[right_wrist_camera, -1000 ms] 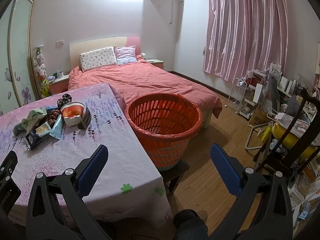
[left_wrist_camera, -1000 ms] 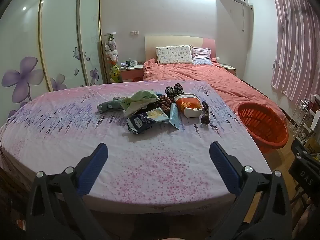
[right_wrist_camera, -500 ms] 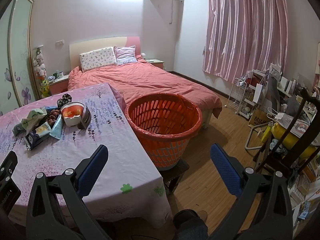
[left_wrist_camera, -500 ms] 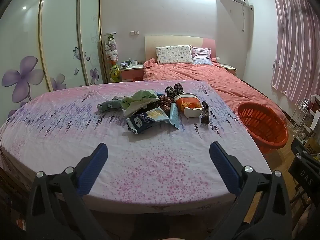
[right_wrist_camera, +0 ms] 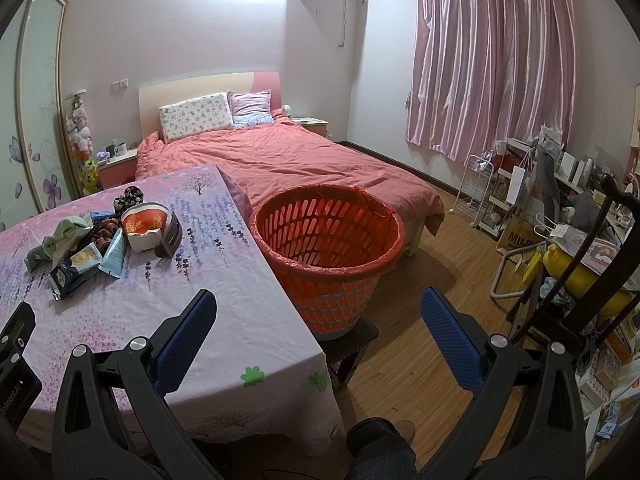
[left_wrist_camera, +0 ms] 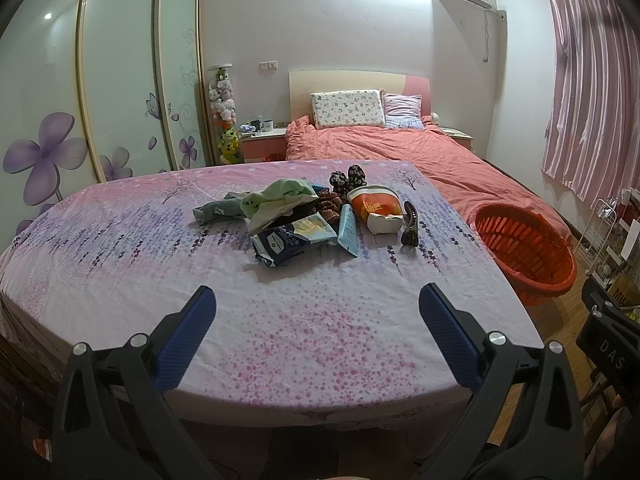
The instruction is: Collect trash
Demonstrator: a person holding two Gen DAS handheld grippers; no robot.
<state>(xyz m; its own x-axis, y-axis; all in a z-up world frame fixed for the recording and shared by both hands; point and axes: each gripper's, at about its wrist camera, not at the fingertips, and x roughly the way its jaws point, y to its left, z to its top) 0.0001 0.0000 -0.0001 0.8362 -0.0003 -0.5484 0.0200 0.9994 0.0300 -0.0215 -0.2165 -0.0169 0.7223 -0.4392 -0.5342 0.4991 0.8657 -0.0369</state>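
Observation:
A heap of trash [left_wrist_camera: 308, 212] lies mid-table on the pink and purple cloth [left_wrist_camera: 160, 264]: a green bag, dark blue wrapper, light blue tube, crushed noodle cup [left_wrist_camera: 378, 210], dark clip. It also shows in the right wrist view [right_wrist_camera: 108, 240]. An orange basket [right_wrist_camera: 328, 252] with a red liner stands on a stool beside the table's right edge; the left wrist view shows it too [left_wrist_camera: 520, 248]. My left gripper [left_wrist_camera: 314, 308] is open and empty over the table's near edge. My right gripper [right_wrist_camera: 316, 312] is open and empty, in front of the basket.
A bed with a coral duvet [right_wrist_camera: 304, 160] stands behind the table and basket. Wardrobe doors [left_wrist_camera: 120, 80] line the left wall. A dark chair [right_wrist_camera: 580, 272], white rack [right_wrist_camera: 480, 184] and clutter fill the right side by the pink curtain. Wooden floor [right_wrist_camera: 436, 280] lies between.

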